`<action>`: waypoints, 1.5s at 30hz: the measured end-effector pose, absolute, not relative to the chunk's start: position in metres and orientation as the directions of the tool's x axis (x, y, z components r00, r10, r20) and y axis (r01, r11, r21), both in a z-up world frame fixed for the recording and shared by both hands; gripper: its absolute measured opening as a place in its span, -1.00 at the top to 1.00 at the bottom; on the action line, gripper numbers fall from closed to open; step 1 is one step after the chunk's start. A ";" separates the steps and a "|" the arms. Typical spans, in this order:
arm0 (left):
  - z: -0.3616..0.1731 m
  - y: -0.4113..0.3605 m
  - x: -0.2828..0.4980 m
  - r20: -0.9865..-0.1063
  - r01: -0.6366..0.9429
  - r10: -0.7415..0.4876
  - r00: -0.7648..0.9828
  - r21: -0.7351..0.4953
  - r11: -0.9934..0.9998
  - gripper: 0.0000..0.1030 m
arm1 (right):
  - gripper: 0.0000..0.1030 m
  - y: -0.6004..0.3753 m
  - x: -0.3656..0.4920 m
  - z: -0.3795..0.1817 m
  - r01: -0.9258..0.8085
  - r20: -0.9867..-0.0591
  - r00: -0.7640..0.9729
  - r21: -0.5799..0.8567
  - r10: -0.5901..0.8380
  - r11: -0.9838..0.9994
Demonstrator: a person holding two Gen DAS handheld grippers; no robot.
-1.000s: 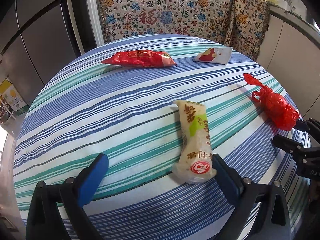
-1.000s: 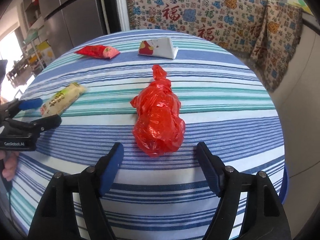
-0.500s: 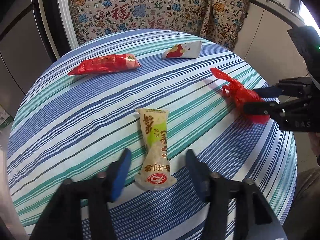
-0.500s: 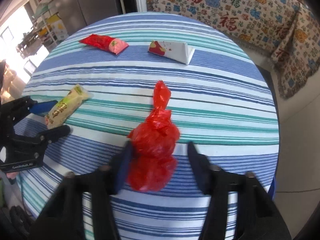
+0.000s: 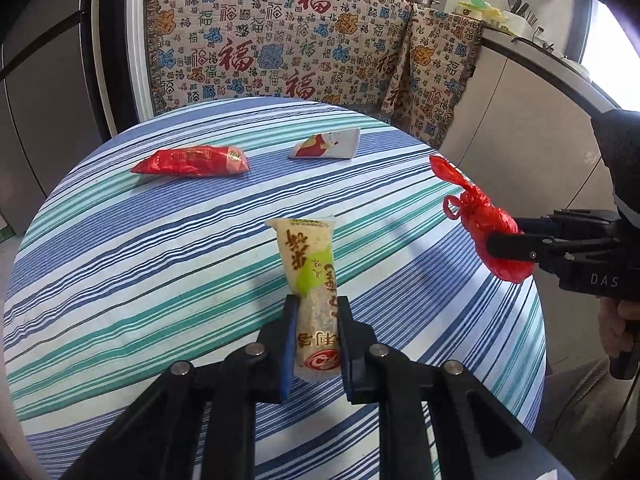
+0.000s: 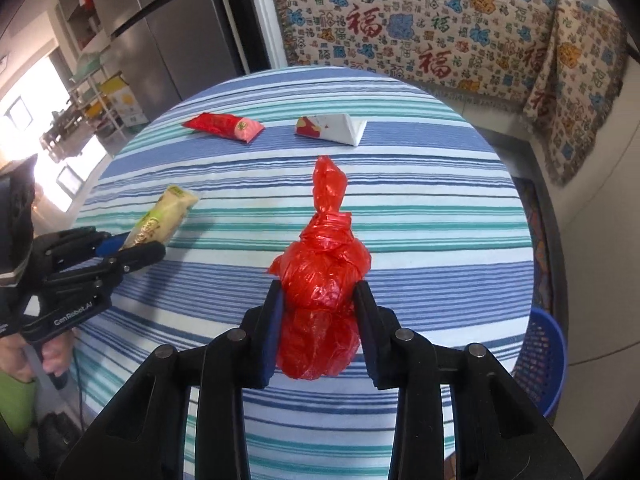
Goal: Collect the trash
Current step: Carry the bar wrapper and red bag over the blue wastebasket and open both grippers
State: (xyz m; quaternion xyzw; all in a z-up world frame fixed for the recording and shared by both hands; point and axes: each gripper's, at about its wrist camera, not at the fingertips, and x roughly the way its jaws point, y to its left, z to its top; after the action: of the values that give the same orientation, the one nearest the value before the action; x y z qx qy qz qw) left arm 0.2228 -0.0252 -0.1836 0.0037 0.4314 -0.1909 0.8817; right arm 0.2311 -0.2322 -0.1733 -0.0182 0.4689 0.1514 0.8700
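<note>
My left gripper (image 5: 316,306) is shut on the near end of a beige and green snack wrapper (image 5: 310,264) and holds it above the striped round table (image 5: 120,280). My right gripper (image 6: 319,294) is shut on a knotted red plastic bag (image 6: 324,276), also held off the table. The bag shows in the left wrist view (image 5: 480,220) and the beige wrapper in the right wrist view (image 6: 164,216). A red snack wrapper (image 5: 192,160) and a white and red folded packet (image 5: 326,148) lie at the far side of the table.
A blue plastic basket (image 6: 540,360) stands on the floor at the table's right edge. A patterned cloth (image 5: 300,48) hangs behind the table. A steel fridge (image 6: 168,20) is at the far left, a counter (image 5: 540,80) at the right.
Both grippers have closed, the left on the beige wrapper and the right on the red bag, and both have lifted their loads off the table.
</note>
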 end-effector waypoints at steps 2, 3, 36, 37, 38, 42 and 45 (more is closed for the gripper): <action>-0.179 -0.032 0.219 -0.755 0.349 -0.341 0.560 -0.159 0.924 0.65 | 0.32 -0.238 0.225 -0.172 -0.276 -0.818 0.518 0.117 0.250 0.954; -0.177 -0.035 0.217 -0.754 0.355 -0.344 0.560 -0.156 0.922 0.65 | 0.32 -0.241 0.222 -0.172 -0.270 -0.816 0.520 0.121 0.250 0.955; -0.141 -0.220 0.202 -0.710 0.574 -0.528 0.466 -0.211 0.791 0.66 | 0.32 -0.418 0.169 -0.144 0.039 -0.770 0.621 0.218 0.147 0.975; -0.142 -0.229 0.202 -0.710 0.583 -0.535 0.457 -0.215 0.784 0.66 | 0.32 -0.427 0.168 -0.146 0.058 -0.772 0.622 0.215 0.133 0.975; -0.142 -0.237 0.203 -0.711 0.589 -0.541 0.449 -0.220 0.778 0.66 | 0.32 -0.436 0.168 -0.148 0.075 -0.774 0.622 0.210 0.119 0.975; -0.146 -0.276 0.203 -0.714 0.619 -0.565 0.413 -0.235 0.749 0.66 | 0.32 -0.468 0.168 -0.158 0.137 -0.788 0.612 0.182 0.062 0.974; -0.154 -0.307 0.204 -0.723 0.638 -0.574 0.384 -0.241 0.731 0.66 | 0.32 -0.491 0.168 -0.167 0.181 -0.796 0.604 0.176 0.032 0.968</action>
State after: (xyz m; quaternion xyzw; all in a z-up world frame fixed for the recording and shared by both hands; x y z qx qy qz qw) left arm 0.2043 -0.3068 -0.1545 0.0383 0.4182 -0.3648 0.8310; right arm 0.1676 -0.4913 -0.1669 0.1203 0.4429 -0.0418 0.8875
